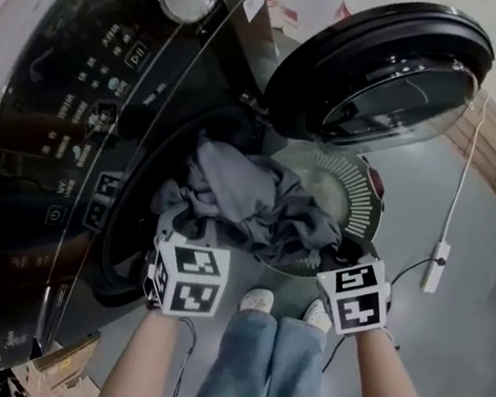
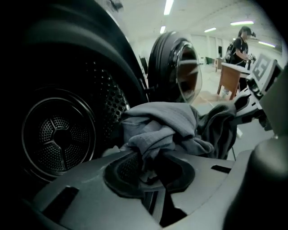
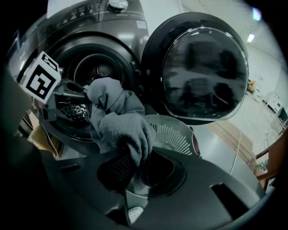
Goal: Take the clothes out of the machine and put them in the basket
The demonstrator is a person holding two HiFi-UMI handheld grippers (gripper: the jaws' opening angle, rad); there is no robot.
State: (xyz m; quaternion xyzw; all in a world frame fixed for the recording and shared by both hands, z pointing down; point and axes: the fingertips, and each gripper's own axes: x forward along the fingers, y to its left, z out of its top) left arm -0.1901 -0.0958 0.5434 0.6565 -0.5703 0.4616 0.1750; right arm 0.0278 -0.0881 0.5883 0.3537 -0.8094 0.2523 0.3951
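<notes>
Peeking from under clothes (image 1: 248, 200), basket (image 1: 358, 194)

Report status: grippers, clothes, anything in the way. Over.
Left gripper and right gripper both shut on grey clothes. Clothes stretched between them at drum mouth, not yet in white basket. Door open, nothing in the way.

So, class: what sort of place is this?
Probably a large lab or workshop hall, not a home: a front-loading washing machine on open grey floor, long ceiling strip lights, and a person at a desk beyond.
</notes>
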